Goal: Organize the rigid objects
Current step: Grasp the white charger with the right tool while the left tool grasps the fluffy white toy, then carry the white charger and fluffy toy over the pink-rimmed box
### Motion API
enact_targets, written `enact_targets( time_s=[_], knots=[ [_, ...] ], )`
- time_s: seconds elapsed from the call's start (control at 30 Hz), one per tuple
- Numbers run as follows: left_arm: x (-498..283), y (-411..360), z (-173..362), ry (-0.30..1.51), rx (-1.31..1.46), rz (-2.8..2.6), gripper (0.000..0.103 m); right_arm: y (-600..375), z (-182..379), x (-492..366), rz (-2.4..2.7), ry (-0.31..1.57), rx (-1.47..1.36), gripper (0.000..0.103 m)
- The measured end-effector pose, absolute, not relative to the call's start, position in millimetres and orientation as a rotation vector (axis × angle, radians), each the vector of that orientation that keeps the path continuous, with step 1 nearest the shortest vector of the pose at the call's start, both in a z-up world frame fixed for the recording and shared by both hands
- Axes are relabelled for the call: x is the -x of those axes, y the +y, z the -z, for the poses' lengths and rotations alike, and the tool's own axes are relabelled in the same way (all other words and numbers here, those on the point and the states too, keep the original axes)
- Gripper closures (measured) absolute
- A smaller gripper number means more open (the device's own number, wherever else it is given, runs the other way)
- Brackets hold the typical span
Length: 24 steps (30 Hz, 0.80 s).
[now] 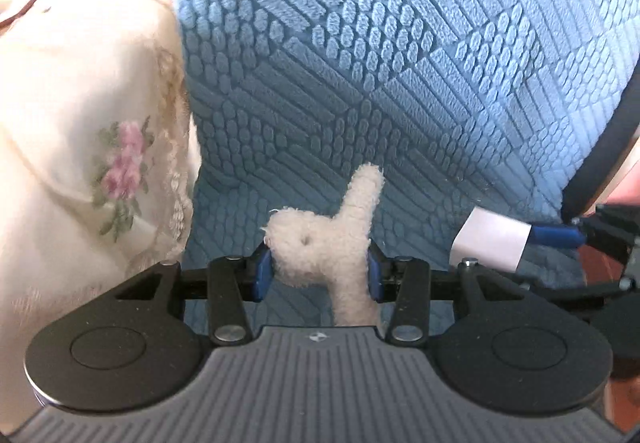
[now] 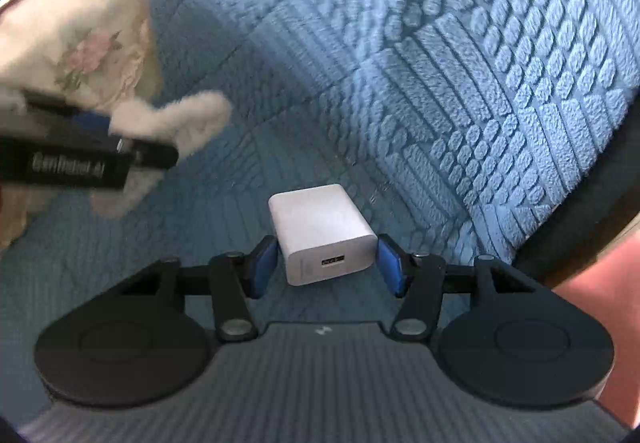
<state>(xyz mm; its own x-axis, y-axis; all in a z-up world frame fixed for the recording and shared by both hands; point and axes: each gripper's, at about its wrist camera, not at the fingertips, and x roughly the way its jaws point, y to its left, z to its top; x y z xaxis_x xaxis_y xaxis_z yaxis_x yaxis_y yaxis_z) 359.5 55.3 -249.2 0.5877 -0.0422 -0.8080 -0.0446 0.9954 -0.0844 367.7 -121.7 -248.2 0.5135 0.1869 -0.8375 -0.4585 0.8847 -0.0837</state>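
Blue quilted bedspread (image 1: 400, 43); left gripper (image 1: 318, 269) clamped on plush toy (image 1: 320, 243), right gripper (image 2: 326, 263) pinching white charger (image 2: 320, 231).

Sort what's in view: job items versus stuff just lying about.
Job items:
plush toy, held in left gripper
white charger, between right gripper pads

Lying about:
blue bedspread
floral cloth

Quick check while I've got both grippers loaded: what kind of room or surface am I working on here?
Probably a bed in a bedroom: a blue textured quilted bedspread covers the whole surface, and a cream floral-embroidered pillow or cushion lies at its left edge. Nothing else of the room shows.
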Motion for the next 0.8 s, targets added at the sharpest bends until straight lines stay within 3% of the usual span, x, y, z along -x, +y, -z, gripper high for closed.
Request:
enact_targets(
  time_s=[0.8],
  knots=[
    [-243,16,258,1.010,0.223,0.048,0.052,-144,216,-237,-0.307,0.978,0.211,0.047]
  ],
)
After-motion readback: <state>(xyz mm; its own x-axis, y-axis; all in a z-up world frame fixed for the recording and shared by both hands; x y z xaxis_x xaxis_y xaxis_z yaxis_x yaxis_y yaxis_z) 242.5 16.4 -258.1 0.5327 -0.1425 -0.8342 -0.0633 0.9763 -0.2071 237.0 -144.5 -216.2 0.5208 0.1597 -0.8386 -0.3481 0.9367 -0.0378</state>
